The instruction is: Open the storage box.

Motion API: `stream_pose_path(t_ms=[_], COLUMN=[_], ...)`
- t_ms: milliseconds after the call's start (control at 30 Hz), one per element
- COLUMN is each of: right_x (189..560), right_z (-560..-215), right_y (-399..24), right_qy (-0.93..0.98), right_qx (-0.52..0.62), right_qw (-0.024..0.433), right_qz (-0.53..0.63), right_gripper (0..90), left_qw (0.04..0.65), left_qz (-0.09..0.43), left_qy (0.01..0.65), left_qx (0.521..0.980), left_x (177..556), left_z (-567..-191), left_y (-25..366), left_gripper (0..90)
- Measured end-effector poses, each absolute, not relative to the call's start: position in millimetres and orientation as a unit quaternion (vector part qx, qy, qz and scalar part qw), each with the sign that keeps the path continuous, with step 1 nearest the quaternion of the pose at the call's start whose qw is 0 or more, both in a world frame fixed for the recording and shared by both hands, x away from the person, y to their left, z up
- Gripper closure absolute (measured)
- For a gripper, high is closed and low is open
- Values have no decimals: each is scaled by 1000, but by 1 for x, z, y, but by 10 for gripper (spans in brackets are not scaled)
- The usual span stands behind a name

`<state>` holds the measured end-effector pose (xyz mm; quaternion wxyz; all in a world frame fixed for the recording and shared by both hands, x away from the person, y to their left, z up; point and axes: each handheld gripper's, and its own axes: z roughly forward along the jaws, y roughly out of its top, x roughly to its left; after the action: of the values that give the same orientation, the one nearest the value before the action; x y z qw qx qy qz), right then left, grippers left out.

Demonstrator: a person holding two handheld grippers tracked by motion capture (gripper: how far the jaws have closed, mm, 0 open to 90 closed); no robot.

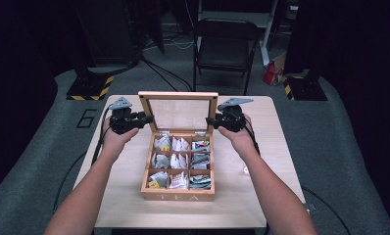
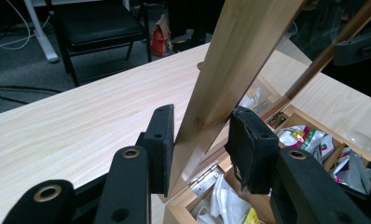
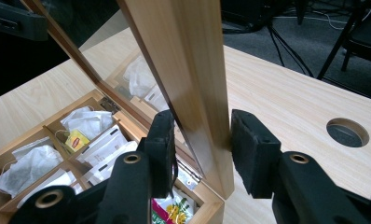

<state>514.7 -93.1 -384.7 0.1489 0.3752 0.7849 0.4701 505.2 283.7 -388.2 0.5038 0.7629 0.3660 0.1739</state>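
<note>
A wooden tea box (image 1: 178,196) stands in the middle of the table, its compartments full of tea bags (image 1: 178,161). Its glass-paned lid (image 1: 178,95) stands upright at the back. My left gripper (image 1: 146,119) is shut on the lid's left frame rail (image 2: 239,51), one pad on each face just above the hinge. My right gripper (image 1: 210,121) is shut on the right frame rail (image 3: 183,56) in the same way. In the left gripper view my jaws (image 2: 202,112) straddle the wood; in the right gripper view (image 3: 203,116) too, with tea bags (image 3: 81,123) below.
The light wooden table (image 1: 261,196) has a round cable hole (image 3: 346,132) near its far right corner. A black folding chair (image 1: 225,46) stands behind the table, and a red bag (image 1: 271,73) lies on the floor beside it. Cables trail from both grippers.
</note>
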Motion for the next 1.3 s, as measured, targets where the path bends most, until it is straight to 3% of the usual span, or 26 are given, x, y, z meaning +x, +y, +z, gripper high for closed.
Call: stream_pose_path(t_ms=[1300], right_x=[524], right_z=[-388], right_y=[-96], right_qy=[777], right_qx=[402], right_qw=[164], right_qz=[456], right_gripper=[569], left_qw=[504], left_qz=[163], left_qy=[397], left_qx=[749], left_x=[538], left_z=[-401], left_y=[277], left_gripper=[621])
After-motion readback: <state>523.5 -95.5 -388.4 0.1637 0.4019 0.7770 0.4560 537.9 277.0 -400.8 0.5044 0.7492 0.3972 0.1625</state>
